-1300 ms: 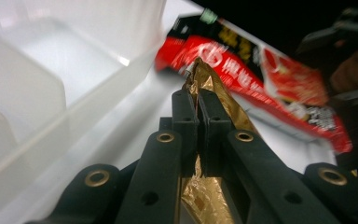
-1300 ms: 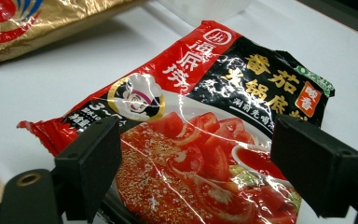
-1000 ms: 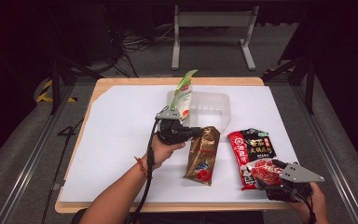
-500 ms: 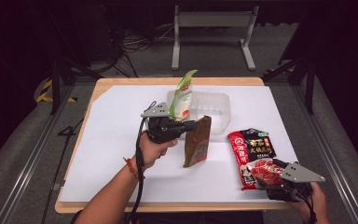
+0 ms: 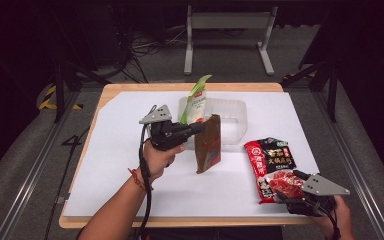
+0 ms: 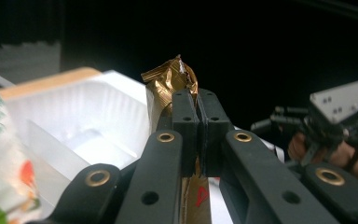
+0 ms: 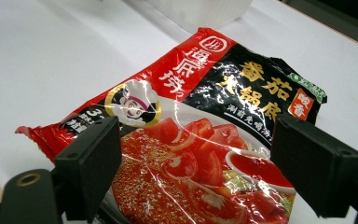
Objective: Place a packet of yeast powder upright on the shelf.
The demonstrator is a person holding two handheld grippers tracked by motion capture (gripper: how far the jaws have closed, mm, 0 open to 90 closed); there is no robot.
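The left tongs (image 5: 200, 127) are clamped tight on the top edge of a gold-brown packet (image 5: 209, 144), which hangs upright above the white surface (image 5: 120, 150), just in front of the clear plastic tray (image 5: 232, 117) holding a green-and-white pouch (image 5: 196, 102). The right tongs (image 7: 196, 158) gape wide, holding nothing, over the near end of the red tomato hotpot-base packet (image 7: 205, 140) lying flat.

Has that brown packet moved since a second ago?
Yes. The brown packet, pinched in the left claw, has been lifted off the table and now hangs upright, closer to the clear tray.
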